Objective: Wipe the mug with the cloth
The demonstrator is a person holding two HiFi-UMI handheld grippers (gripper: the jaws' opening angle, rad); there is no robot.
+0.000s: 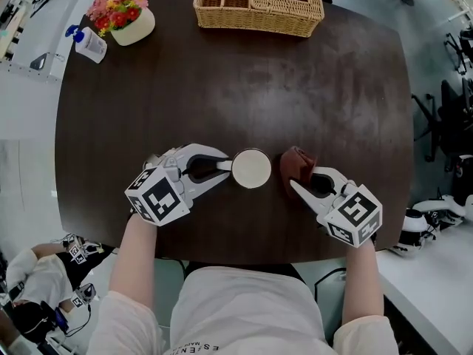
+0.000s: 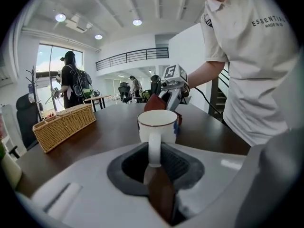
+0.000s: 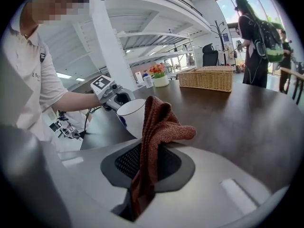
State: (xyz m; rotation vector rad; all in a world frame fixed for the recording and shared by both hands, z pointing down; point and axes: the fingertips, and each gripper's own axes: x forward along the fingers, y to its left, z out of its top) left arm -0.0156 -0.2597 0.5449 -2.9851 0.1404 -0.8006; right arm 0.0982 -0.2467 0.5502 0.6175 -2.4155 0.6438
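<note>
Left tongs [image 1: 224, 166] clamp mug [image 1: 251, 168] handle | right tongs [image 1: 301, 178] pinch cloth [image 1: 296, 163] just beside mug

We get bright light from round ceiling lamps [image 2: 137, 22] and a tall window [image 2: 47, 61], with pale sheen on the dark brown table [image 1: 295, 102]. Gripper views bow toward black edges; the white ceramic mug [image 2: 157, 125] is sharp.

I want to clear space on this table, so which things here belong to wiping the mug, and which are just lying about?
Part of the job:
white mug, held by its handle in the left gripper
red-brown cloth, held in the right gripper

Just lying about:
wicker basket
pot of flowers
white bottle with a blue top
</note>
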